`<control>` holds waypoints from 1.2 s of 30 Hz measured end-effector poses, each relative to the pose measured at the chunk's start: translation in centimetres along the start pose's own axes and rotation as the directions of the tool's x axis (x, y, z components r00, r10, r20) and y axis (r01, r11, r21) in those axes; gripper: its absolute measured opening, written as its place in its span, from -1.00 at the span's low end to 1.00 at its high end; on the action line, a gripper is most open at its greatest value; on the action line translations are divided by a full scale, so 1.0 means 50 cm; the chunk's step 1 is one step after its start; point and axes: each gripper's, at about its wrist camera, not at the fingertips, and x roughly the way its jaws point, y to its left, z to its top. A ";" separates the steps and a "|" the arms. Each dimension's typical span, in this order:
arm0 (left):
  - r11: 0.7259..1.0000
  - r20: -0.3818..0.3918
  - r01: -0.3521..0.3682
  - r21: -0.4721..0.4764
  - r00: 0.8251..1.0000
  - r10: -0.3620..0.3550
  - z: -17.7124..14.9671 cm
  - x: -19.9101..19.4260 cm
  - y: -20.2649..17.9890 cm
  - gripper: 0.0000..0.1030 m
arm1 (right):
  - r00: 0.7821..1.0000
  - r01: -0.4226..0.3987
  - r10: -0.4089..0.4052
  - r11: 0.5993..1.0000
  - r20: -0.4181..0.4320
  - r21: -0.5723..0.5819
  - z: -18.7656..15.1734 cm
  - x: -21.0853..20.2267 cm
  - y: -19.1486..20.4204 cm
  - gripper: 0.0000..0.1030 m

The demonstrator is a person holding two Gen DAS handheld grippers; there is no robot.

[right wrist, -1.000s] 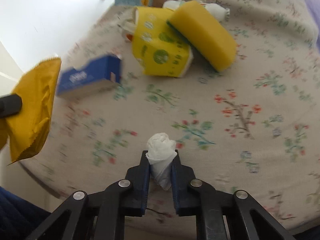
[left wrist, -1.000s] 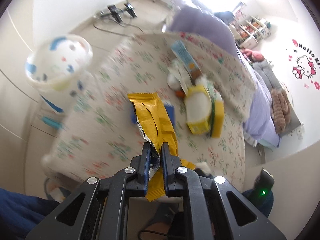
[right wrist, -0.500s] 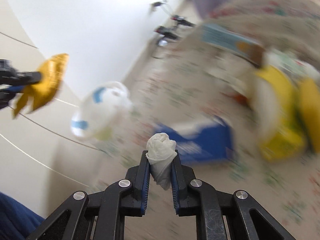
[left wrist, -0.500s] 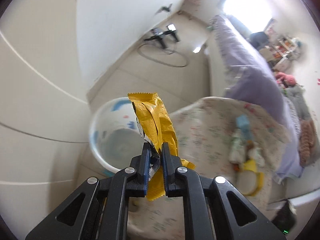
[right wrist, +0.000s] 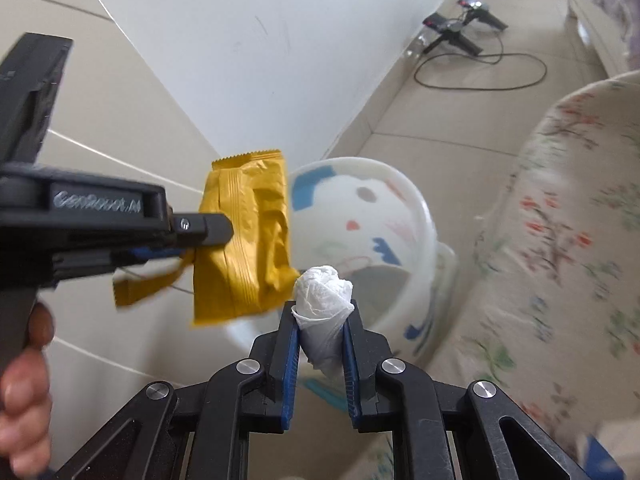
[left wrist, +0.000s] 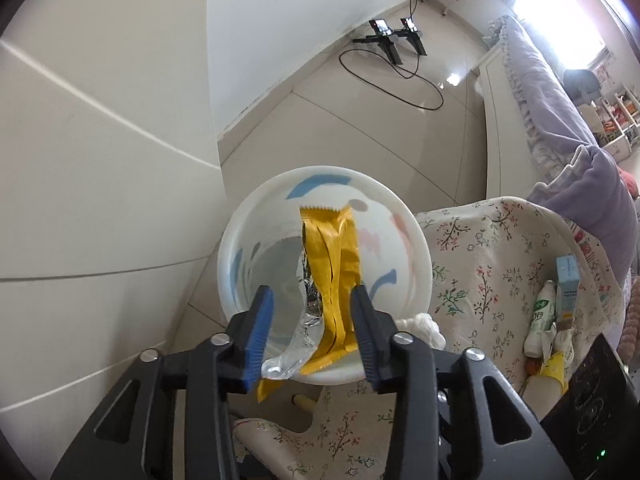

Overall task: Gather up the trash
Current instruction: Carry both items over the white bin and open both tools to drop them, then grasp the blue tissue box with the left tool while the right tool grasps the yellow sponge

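Observation:
A white bin with coloured marks stands on the floor beside the table. My left gripper hangs over its mouth, jaws opening. A yellow snack wrapper with a silver inside hangs loose between them, leaning on the right finger and not pinched. In the right wrist view the same wrapper dangles at the left gripper's fingertip, above and left of the bin. My right gripper is shut on a crumpled white tissue, at the bin's near rim.
A floral-covered table lies right of the bin, with a carton and a bottle on it. A purple bed is behind. Black stands and a cable lie on the floor. A person's hand grips the left handle.
Both grippers swung left from the table to the bin. The left jaws, shut on the yellow wrapper before, have parted and the wrapper hangs loose. The right keeps the tissue.

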 end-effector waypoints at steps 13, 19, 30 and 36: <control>1.000 0.052 0.022 0.006 0.998 -0.022 -0.003 -0.036 -0.013 0.02 | 0.999 0.037 -0.037 0.999 -0.004 0.013 0.066 0.058 -0.023 0.08; 0.992 0.025 0.083 0.095 0.996 -0.086 -0.026 -0.030 -0.084 0.02 | 0.998 0.050 -0.051 0.998 0.038 0.049 0.043 -0.078 -0.068 0.09; 0.855 -0.102 0.243 0.458 0.970 -0.222 -0.236 -0.030 -0.347 0.28 | 0.954 0.222 -0.247 0.963 0.173 0.153 -0.032 -0.460 -0.220 0.50; 0.838 -0.190 0.235 0.492 0.969 -0.160 -0.311 0.029 -0.397 0.28 | 0.912 0.307 -0.362 0.914 0.193 0.264 -0.145 -0.546 -0.332 0.64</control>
